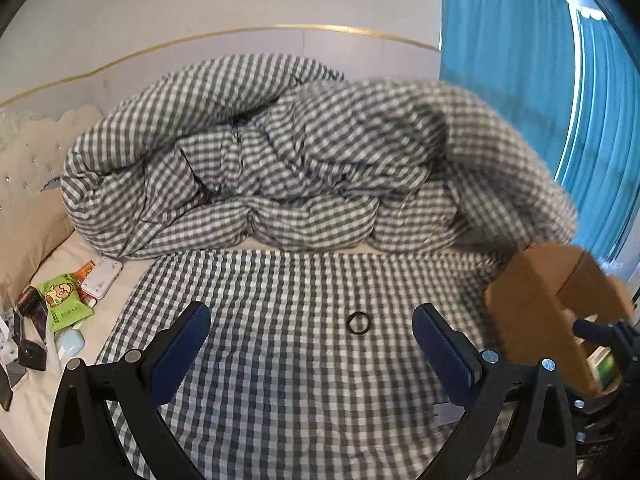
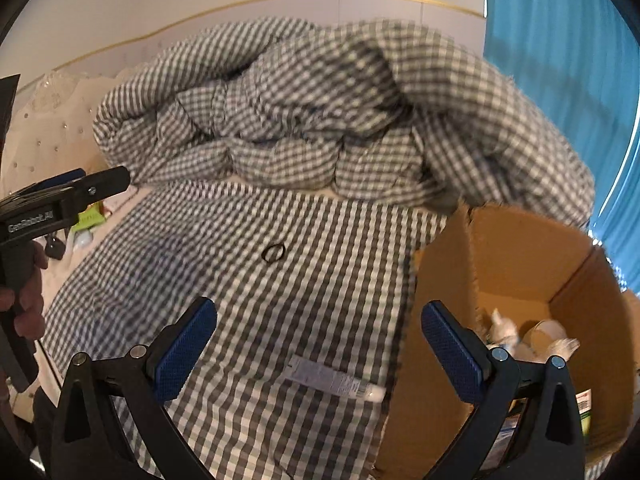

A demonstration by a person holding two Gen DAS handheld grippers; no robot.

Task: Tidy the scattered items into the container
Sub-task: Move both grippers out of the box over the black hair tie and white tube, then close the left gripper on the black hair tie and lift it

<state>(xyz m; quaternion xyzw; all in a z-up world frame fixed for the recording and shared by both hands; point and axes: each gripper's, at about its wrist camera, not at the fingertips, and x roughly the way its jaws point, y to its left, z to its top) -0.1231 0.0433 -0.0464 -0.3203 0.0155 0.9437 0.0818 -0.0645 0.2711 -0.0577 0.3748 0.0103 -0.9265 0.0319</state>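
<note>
Scattered items lie on a bed. One is a small black ring [image 1: 358, 324], maybe a hair band, flat on the checked sheet [image 1: 280, 360] in the middle. It sits between and a bit past the two blue pads of the left gripper [image 1: 312, 344]. Nothing touches it. The right camera shows the same ring, farther off on the sheet.

Near the right gripper [image 2: 320, 344] there is a thin tube [image 2: 336, 380] with small print on it. It lies flat on the sheet, just beside the cardboard box [image 2: 440, 320]. The box stands open on the right side of the bed. Inside it there are some white things [image 2: 504, 330] and a pack with a label [image 2: 584, 404], but they are too blurry to name.

At the left edge of the bed, on the cream sheet, lies a little heap of more things: a green packet [image 1: 60, 300], a white flat case [image 1: 102, 278], a pale blue thing [image 1: 72, 342] and some dark bits.

Both grippers have their fingers wide open and hold nothing. A hand [image 2: 28, 300] holds the handle of the left gripper.

A big checked quilt [image 1: 260, 160] is bunched up at the back of the bed. Blue curtains [image 1: 520, 80] hang on the right.
</note>
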